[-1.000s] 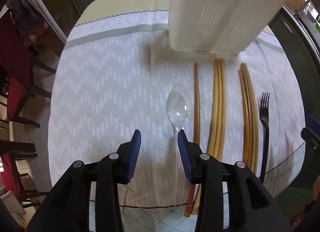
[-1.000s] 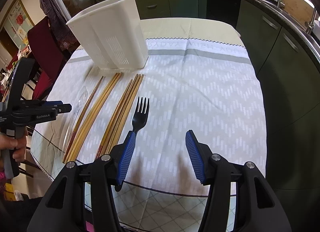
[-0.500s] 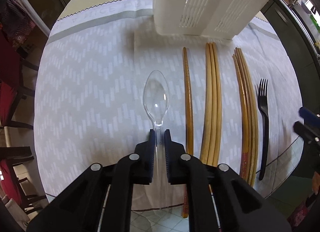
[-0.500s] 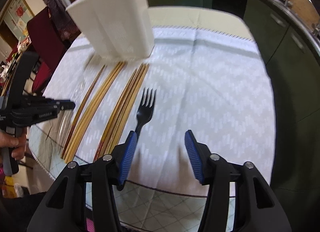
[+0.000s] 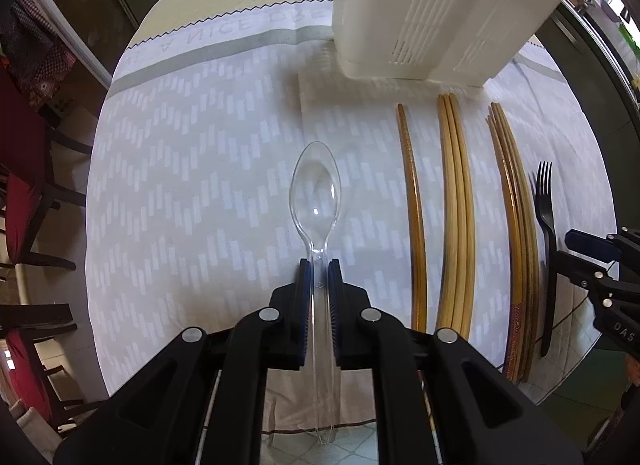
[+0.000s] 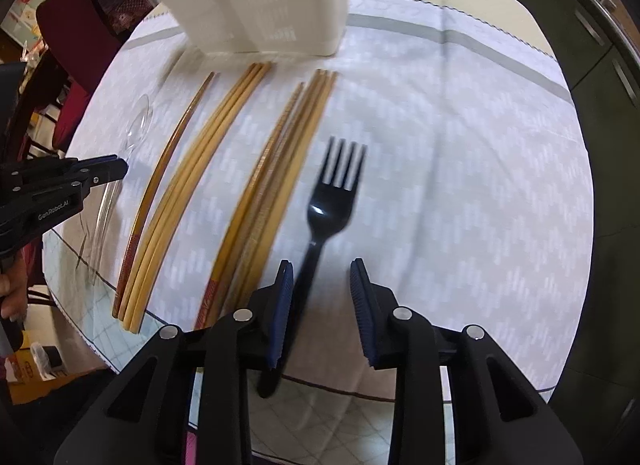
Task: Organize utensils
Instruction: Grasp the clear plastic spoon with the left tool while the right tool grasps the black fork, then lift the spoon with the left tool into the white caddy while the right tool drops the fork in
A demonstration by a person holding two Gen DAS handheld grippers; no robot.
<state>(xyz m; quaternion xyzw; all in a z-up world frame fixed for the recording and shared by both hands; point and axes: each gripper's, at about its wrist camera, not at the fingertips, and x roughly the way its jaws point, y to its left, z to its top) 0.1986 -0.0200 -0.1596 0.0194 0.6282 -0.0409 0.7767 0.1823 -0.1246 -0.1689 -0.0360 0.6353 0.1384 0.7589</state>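
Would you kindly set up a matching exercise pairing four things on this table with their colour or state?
Things:
1. spoon
2. fork
3. holder
4. chopsticks

States:
A. black, lying between the closing jaws of the right gripper, not yet pinched
B. white, standing upright beyond the utensils
C. clear, handle pinched by the left gripper
D. wooden, lying in rows between spoon and fork

Pairs: 1-C, 2-A, 3-B, 4-D

My right gripper [image 6: 321, 277] is closing around the black fork [image 6: 335, 201]. Its handle is lying between my jaws, near the left pad.
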